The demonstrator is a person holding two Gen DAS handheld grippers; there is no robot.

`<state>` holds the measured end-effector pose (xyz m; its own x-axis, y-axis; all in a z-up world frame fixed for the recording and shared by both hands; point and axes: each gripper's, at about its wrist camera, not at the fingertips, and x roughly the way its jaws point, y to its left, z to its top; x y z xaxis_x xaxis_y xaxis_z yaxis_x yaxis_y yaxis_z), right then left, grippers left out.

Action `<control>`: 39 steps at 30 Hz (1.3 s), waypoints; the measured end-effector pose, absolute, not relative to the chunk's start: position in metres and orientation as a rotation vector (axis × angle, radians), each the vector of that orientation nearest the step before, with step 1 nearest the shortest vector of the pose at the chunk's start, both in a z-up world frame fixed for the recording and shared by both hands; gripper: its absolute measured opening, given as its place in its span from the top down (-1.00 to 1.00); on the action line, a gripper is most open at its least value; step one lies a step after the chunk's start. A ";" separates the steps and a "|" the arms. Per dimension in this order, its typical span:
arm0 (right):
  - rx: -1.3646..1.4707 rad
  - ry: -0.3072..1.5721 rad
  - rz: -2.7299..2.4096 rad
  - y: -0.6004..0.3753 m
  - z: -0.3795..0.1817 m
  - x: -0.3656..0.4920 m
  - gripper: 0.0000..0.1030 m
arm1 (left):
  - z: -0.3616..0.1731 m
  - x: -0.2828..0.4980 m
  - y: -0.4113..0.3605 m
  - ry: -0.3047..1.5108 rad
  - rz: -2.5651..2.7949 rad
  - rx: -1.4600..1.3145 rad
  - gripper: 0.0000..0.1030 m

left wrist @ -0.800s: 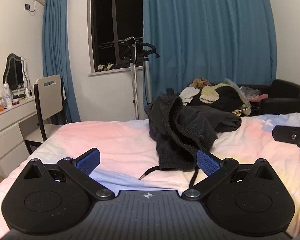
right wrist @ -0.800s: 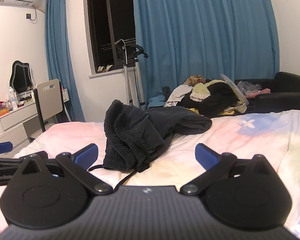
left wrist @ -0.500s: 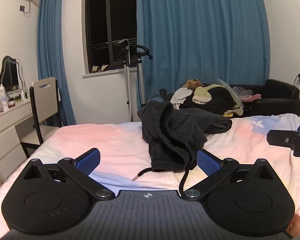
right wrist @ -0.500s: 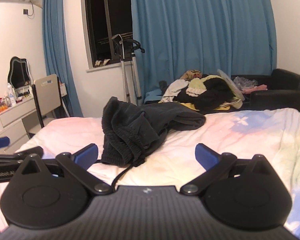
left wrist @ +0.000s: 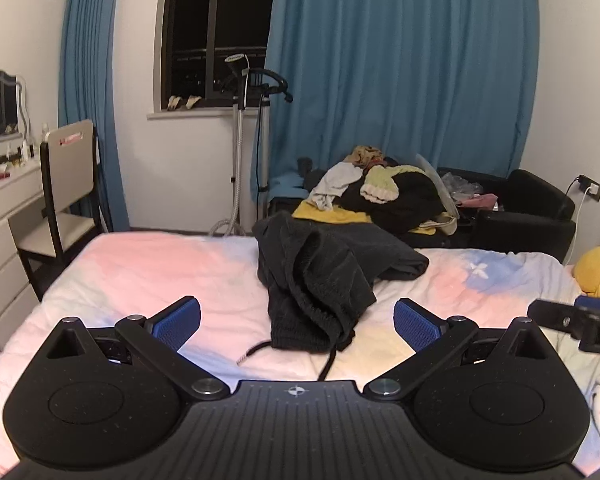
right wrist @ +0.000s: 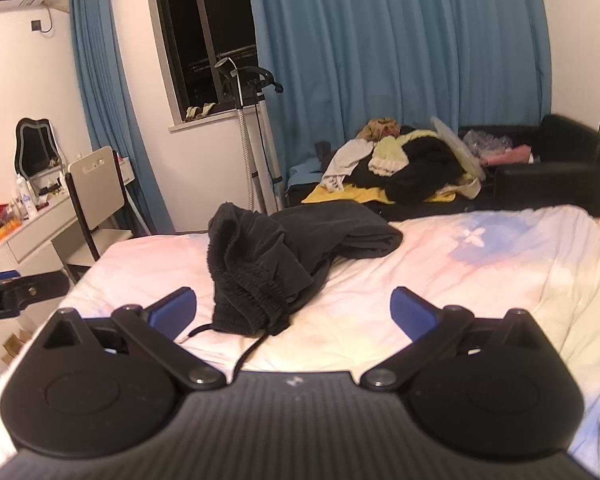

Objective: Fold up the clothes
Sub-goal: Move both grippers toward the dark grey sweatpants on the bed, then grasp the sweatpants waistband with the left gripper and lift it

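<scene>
A crumpled black pair of drawstring trousers (left wrist: 324, 280) (right wrist: 268, 264) lies in a heap on the pastel bedspread (left wrist: 140, 272) (right wrist: 480, 280), its cord trailing toward me. My left gripper (left wrist: 298, 322) hovers just short of the heap's near edge, open, with nothing between its blue pads (left wrist: 178, 322). My right gripper (right wrist: 294, 310) is also open and empty; the heap sits ahead and slightly left of its centre. The right gripper's tip (left wrist: 576, 322) shows at the right edge of the left wrist view, and the left gripper's tip (right wrist: 16, 292) at the left edge of the right wrist view.
Beyond the bed's far edge a black sofa (left wrist: 532, 208) carries a pile of mixed clothes (left wrist: 384, 196). A garment steamer stand (left wrist: 244, 140) is by the window. A chair (left wrist: 68, 188) and white dresser (left wrist: 4, 216) stand left. A yellow plush (left wrist: 598, 270) lies at the bed's right.
Both views have tilted up and shifted a little; the trousers heap now sits more centred between the left gripper's fingers. Both grippers stay open and empty.
</scene>
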<state>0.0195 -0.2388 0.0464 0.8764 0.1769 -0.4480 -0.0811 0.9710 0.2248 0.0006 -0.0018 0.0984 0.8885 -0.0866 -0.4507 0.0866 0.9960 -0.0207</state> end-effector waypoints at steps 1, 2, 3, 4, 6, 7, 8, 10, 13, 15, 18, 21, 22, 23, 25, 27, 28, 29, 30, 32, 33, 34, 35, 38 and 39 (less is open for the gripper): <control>0.207 0.494 0.141 -0.236 0.043 0.024 -1.00 | 0.096 0.007 -0.004 0.468 -0.100 0.006 -1.00; 0.211 0.504 0.145 -0.232 0.039 0.029 -1.00 | 0.092 0.013 -0.004 0.467 -0.112 0.024 -1.00; 0.218 0.512 0.145 -0.228 0.034 0.035 -1.00 | 0.088 0.018 -0.003 0.464 -0.121 0.049 -1.00; 0.230 0.517 0.141 -0.225 0.028 0.042 -1.00 | 0.083 0.023 -0.003 0.461 -0.131 0.074 -1.00; 0.245 0.515 0.140 -0.217 0.017 0.056 -1.00 | 0.072 0.035 0.001 0.457 -0.152 0.113 -1.00; 0.244 0.509 0.145 -0.213 0.010 0.065 -1.00 | 0.064 0.045 0.006 0.464 -0.167 0.108 -1.00; 0.233 0.501 0.148 -0.207 0.003 0.073 -1.00 | 0.055 0.056 0.012 0.474 -0.184 0.096 -1.00; 0.206 0.492 0.127 -0.196 -0.009 0.092 -1.00 | 0.036 0.078 0.023 0.484 -0.218 0.068 -0.99; 0.210 0.460 0.084 -0.186 -0.031 0.122 -1.00 | 0.010 0.108 0.036 0.424 -0.249 0.085 -0.98; 0.219 0.445 0.069 -0.181 -0.046 0.143 -1.00 | -0.005 0.131 0.039 0.377 -0.262 0.115 -0.97; 0.206 0.429 0.044 -0.177 -0.061 0.172 -1.00 | -0.028 0.167 0.047 0.371 -0.323 0.103 -0.97; 0.196 0.452 0.025 -0.178 -0.068 0.205 -1.00 | -0.043 0.200 0.049 0.356 -0.368 0.143 -0.95; 0.188 0.459 0.015 -0.178 -0.068 0.214 -1.00 | -0.044 0.209 0.050 0.346 -0.366 0.156 -0.93; 0.176 0.463 0.015 -0.178 -0.066 0.222 -1.00 | -0.043 0.216 0.050 0.334 -0.371 0.159 -0.90; 0.147 0.462 0.021 -0.178 -0.059 0.235 -1.00 | -0.037 0.223 0.049 0.319 -0.405 0.138 -0.90; 0.140 0.446 -0.023 -0.179 -0.054 0.243 -1.00 | -0.032 0.223 0.045 0.301 -0.438 0.122 -0.90; 0.156 0.438 -0.053 -0.180 -0.054 0.247 -1.00 | -0.032 0.221 0.041 0.292 -0.455 0.124 -0.90; 0.185 0.426 -0.077 -0.181 -0.055 0.249 -1.00 | -0.034 0.218 0.037 0.290 -0.465 0.120 -0.90; 0.217 0.409 -0.087 -0.181 -0.058 0.250 -1.00 | -0.039 0.216 0.032 0.300 -0.464 0.102 -0.90; 0.236 0.361 -0.098 -0.180 -0.067 0.249 -1.00 | -0.053 0.214 0.023 0.348 -0.449 0.039 -0.87; 0.243 0.350 -0.098 -0.181 -0.072 0.249 -1.00 | -0.061 0.211 0.020 0.375 -0.444 0.001 -0.83; 0.255 0.346 -0.089 -0.183 -0.077 0.249 -1.00 | -0.070 0.207 0.018 0.397 -0.438 -0.038 -0.73; 0.257 0.339 -0.079 -0.185 -0.081 0.247 -1.00 | -0.078 0.202 0.016 0.414 -0.430 -0.071 -0.69; 0.230 0.283 -0.056 -0.193 -0.088 0.225 -1.00 | -0.098 0.186 0.011 0.434 -0.382 -0.114 -0.62; 0.243 0.281 -0.038 -0.199 -0.091 0.214 -1.00 | -0.101 0.181 0.011 0.448 -0.369 -0.126 -0.60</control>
<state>0.2138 -0.1987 -0.0908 0.9603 -0.0037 -0.2791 0.0711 0.9702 0.2317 0.1814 0.0106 -0.1010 0.8365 -0.3748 -0.3998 0.3199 0.9263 -0.1991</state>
